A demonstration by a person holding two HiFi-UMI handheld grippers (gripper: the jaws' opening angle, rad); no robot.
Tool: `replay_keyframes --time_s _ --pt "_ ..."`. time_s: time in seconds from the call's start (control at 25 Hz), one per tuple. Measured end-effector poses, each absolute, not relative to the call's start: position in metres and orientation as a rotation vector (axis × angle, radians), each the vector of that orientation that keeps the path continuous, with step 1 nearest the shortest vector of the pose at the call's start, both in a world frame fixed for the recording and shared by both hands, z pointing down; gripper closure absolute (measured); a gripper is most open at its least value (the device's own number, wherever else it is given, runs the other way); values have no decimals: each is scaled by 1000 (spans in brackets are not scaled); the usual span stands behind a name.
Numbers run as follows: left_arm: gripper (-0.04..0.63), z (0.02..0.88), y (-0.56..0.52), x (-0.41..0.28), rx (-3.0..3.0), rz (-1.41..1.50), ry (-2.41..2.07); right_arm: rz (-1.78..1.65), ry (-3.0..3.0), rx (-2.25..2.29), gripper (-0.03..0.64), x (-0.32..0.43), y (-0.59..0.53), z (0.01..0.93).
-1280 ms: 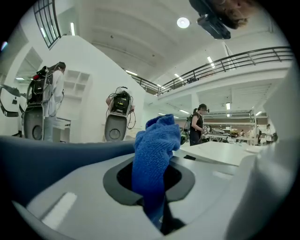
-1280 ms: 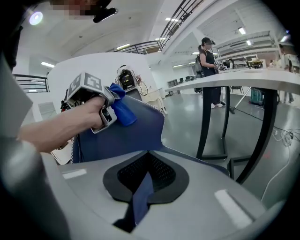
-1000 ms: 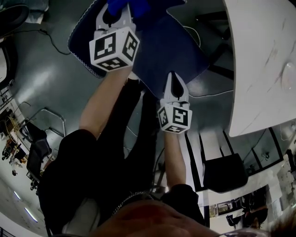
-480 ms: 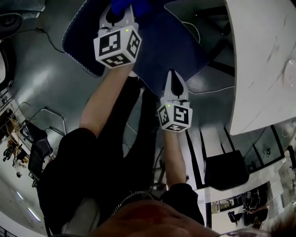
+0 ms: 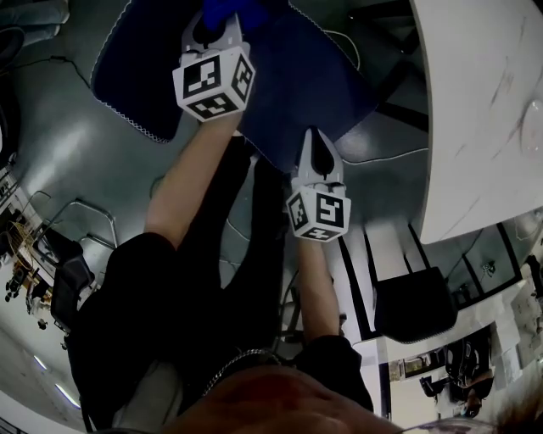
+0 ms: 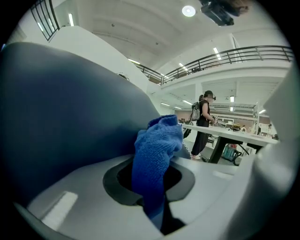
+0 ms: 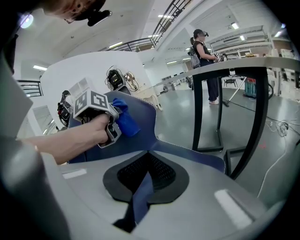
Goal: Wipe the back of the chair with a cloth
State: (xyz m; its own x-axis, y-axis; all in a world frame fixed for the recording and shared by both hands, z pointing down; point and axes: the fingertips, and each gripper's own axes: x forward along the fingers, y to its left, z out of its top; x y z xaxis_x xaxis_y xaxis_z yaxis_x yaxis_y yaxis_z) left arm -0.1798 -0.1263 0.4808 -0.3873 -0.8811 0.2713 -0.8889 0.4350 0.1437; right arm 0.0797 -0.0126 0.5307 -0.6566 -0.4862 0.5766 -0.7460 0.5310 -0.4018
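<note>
The chair back (image 5: 293,80) is a dark blue panel with pale stitched edges, at the top of the head view. My left gripper (image 5: 216,21) is shut on a bright blue cloth (image 5: 227,8), which is pressed against the panel. In the left gripper view the cloth (image 6: 157,150) bunches out between the jaws of that gripper (image 6: 152,187), with the chair back (image 6: 61,117) on the left. My right gripper (image 5: 316,144) is shut on the panel's lower edge. In the right gripper view the right gripper (image 7: 140,190) pinches the chair back (image 7: 140,119), and the left gripper (image 7: 110,129) holds the cloth (image 7: 123,117) beyond.
A white table (image 5: 475,110) stands to the right, with black legs (image 7: 253,117) close to the chair. A dark stool or seat (image 5: 411,314) sits lower right. Cables (image 5: 85,72) lie on the grey floor. A person (image 6: 204,122) stands far off by a bench.
My left gripper with the cloth has slid a little further along the chair back, and the panel now reaches further left in the view. The right gripper keeps its hold on the edge.
</note>
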Motion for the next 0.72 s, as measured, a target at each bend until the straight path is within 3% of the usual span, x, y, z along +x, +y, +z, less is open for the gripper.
replay_keyframes --time_s 0.72 --pt "541 567 -135 -157 1566 348 -2347 866 -2383 1025 614 85 -30 539"
